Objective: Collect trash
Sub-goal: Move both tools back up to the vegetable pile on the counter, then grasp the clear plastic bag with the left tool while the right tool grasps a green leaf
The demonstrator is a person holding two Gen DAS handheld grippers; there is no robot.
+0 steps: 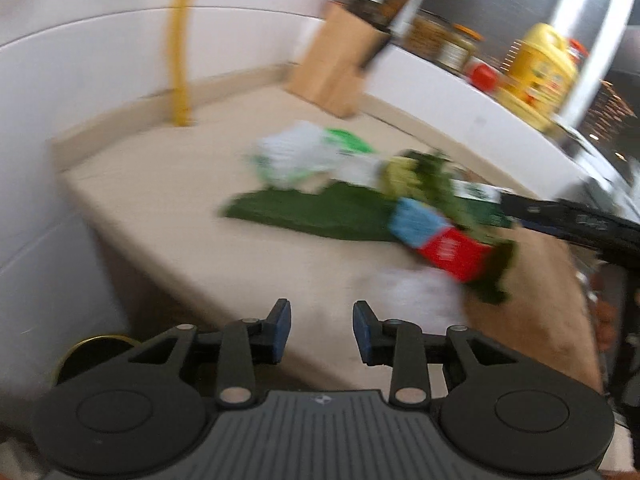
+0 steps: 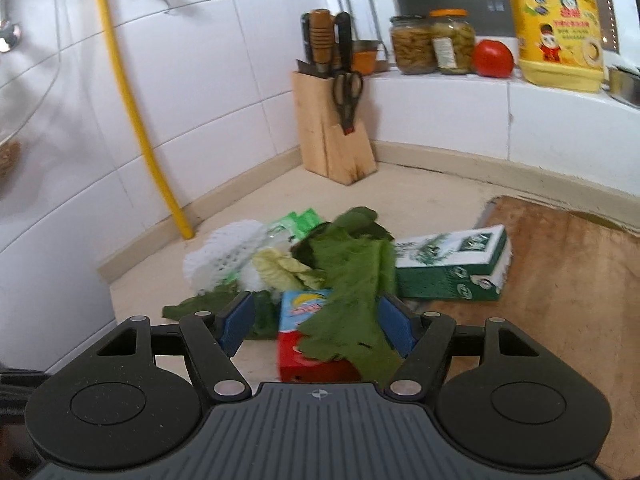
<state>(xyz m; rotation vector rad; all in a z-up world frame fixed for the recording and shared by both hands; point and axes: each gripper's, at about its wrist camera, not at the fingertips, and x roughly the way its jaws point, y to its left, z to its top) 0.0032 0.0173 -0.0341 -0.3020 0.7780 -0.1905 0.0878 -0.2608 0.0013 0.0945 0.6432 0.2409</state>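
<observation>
Right wrist view gives the sharper look: the worktop [image 2: 168,276] carries a heap of trash straight ahead of the right tongs [image 2: 316,320], with a wooden cutting board [image 2: 568,280] off to their right. Largest in the heap is a green-and-white carton [image 2: 452,268], beyond the right pad; next a big green leaf [image 2: 348,300] draped over a red-and-blue box [image 2: 308,344], both lying between the wide-open pads, neither pressed. A white foam net [image 2: 228,256] sits ahead and to the left. The left tongs [image 1: 320,330] stand partly open and empty, well short of the heap; that view is blurred, so the pale patch just ahead of them may be paper. I judge the gathering step underway: next, the right tongs should close on the box and leaf.
</observation>
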